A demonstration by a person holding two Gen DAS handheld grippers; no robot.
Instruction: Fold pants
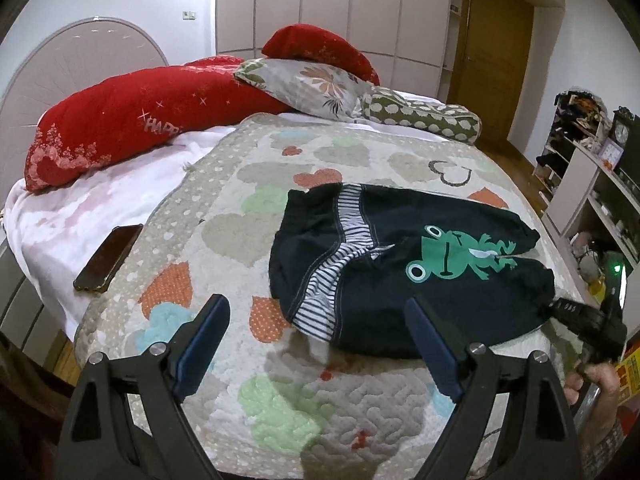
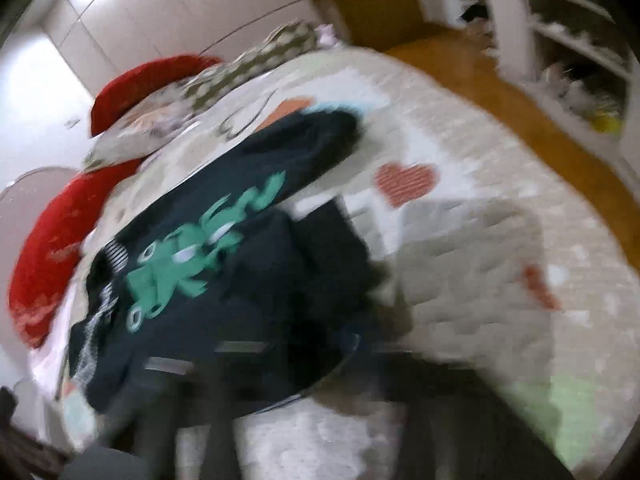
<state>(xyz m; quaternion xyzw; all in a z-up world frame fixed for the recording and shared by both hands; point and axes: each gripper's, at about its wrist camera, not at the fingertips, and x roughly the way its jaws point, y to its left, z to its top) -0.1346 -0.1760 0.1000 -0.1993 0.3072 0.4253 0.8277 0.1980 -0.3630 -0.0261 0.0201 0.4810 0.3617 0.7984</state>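
The pants are lying folded on the quilt. The left gripper is being held wide open, empty. The right gripper is touching their edge; its state cannot be told.

Pants: one, dark, with one green frog
Red pillows: two, far side
Flower pillow: one
Spotty pillow: one
Phone: one, left
Grippers: two

Dark navy pants, green frog print, striped white inner waistband, lying rumpled and folded over on quilt
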